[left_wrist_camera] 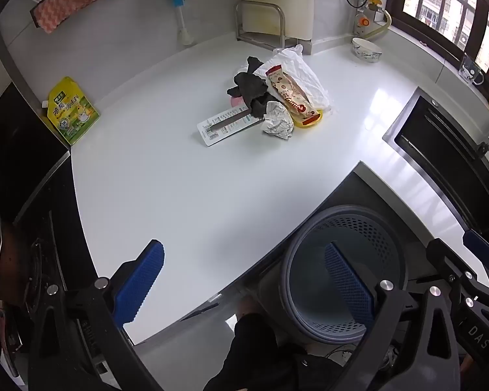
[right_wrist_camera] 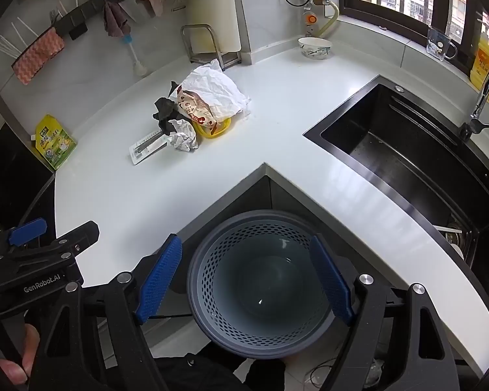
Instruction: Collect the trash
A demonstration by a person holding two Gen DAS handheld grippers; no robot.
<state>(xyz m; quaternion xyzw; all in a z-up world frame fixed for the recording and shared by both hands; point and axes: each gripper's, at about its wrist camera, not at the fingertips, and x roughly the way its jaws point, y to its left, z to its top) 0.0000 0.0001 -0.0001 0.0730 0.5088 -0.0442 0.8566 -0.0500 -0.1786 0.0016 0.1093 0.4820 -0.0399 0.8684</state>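
Observation:
A heap of trash lies mid-counter: a crumpled white bag point(left_wrist_camera: 304, 71) point(right_wrist_camera: 216, 86), a snack wrapper point(left_wrist_camera: 290, 96) point(right_wrist_camera: 195, 109), a black crumpled scrap point(left_wrist_camera: 249, 88) point(right_wrist_camera: 165, 110), a paper ball point(left_wrist_camera: 277, 122) point(right_wrist_camera: 184, 138), a yellow lid point(left_wrist_camera: 311, 122) point(right_wrist_camera: 216, 132) and a flat white package point(left_wrist_camera: 226, 125) point(right_wrist_camera: 146, 146). A grey perforated bin point(left_wrist_camera: 368, 228) point(right_wrist_camera: 200, 260) stands on the floor at the counter's inner corner, nothing inside. My left gripper point(left_wrist_camera: 247, 277) is open over the counter's front edge. My right gripper point(right_wrist_camera: 247, 277) hangs open above the bin. Both hold nothing.
A yellow-green pouch point(left_wrist_camera: 70, 110) point(right_wrist_camera: 53, 145) leans by the black stove point(left_wrist_camera: 26, 163) on the left. A black sink point(right_wrist_camera: 407, 153) with a faucet point(right_wrist_camera: 482, 97) lies right. A bowl point(right_wrist_camera: 314, 47) and a metal rack point(left_wrist_camera: 260, 22) stand at the back wall.

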